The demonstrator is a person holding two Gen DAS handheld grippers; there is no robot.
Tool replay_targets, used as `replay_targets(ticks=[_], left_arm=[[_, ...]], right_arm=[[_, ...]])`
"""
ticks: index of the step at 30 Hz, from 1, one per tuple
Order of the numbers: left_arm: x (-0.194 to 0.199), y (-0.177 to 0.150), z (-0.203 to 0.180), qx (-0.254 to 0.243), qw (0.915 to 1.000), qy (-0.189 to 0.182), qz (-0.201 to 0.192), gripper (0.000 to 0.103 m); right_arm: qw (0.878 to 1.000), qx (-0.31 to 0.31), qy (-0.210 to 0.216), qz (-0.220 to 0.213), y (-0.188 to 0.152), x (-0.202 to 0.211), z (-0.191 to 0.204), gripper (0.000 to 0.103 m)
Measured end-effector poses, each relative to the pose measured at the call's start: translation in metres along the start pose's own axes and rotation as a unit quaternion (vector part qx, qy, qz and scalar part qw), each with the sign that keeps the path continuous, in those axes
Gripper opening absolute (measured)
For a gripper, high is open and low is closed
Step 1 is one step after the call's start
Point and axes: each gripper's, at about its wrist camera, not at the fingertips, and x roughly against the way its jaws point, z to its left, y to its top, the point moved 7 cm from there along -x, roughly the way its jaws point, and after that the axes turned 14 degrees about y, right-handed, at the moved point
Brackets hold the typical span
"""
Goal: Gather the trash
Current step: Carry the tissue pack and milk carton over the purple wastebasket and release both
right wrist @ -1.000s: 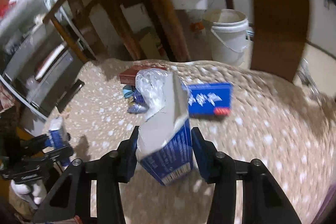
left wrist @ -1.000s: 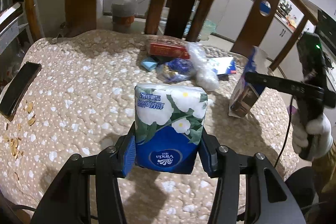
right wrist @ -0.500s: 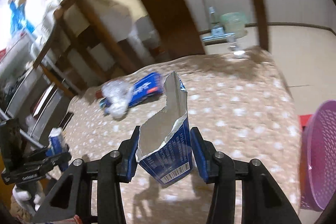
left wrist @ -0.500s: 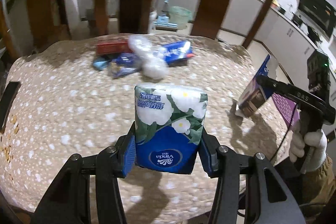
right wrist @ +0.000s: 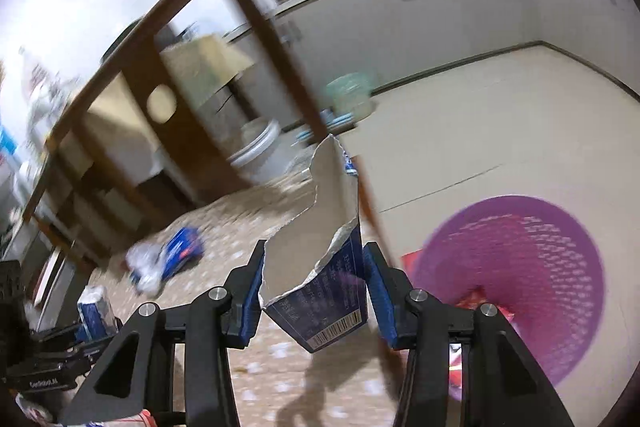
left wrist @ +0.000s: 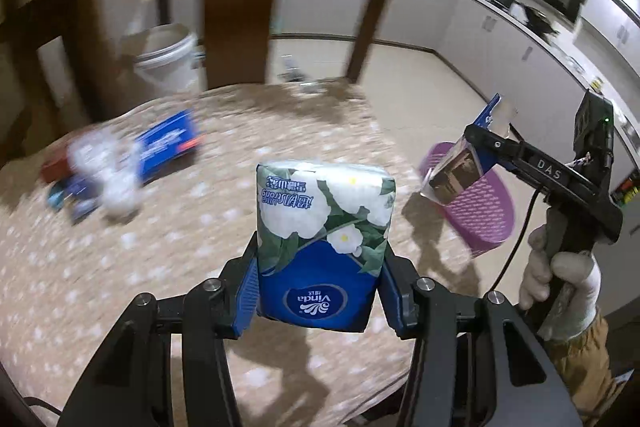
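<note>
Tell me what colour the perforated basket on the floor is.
Purple basket, clearest in the right wrist view.

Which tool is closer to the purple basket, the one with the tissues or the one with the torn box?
Right. The right tool, holding the torn box, is beside the purple basket. The left tool, holding the tissues, is farther back over the table.

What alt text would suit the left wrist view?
The left gripper holds a Vinda tissue pack upright over a speckled tablecloth. At right, the right gripper carries a torn carton above a purple basket.
</note>
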Motion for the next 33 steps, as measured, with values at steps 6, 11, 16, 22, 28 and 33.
replay_targets(ticks=[6, 11, 16, 22, 28, 33], left_arm=[[-0.022, 0.023, -0.065, -0.033, 0.9987, -0.038, 0.011, 0.050], [-0.051, 0.042, -0.118, -0.042, 0.9954, -0.079, 0.036, 0.050], [-0.073, 0.053, -0.158, -0.061, 0.9932, -0.088, 0.045, 0.050], [-0.088, 0.062, -0.195, -0.083, 0.9898, -0.109, 0.039, 0.055], [-0.090, 0.059, -0.193, -0.088, 0.9908, -0.098, 0.031, 0.072], [-0.085, 0.051, -0.168, -0.069, 0.9931, -0.088, 0.035, 0.072]], right_arm=[[0.996, -0.058, -0.039, -0.047, 0.013, 0.041, -0.054, 0.051], [0.991, -0.099, -0.058, -0.072, 0.014, 0.066, -0.087, 0.052], [0.985, -0.132, -0.075, -0.081, 0.014, 0.075, -0.114, 0.052], [0.981, -0.153, -0.097, -0.076, 0.010, 0.075, -0.131, 0.061], [0.978, -0.156, -0.123, -0.068, 0.009, 0.074, -0.137, 0.066], [0.979, -0.142, -0.130, -0.064, 0.010, 0.066, -0.129, 0.067]])
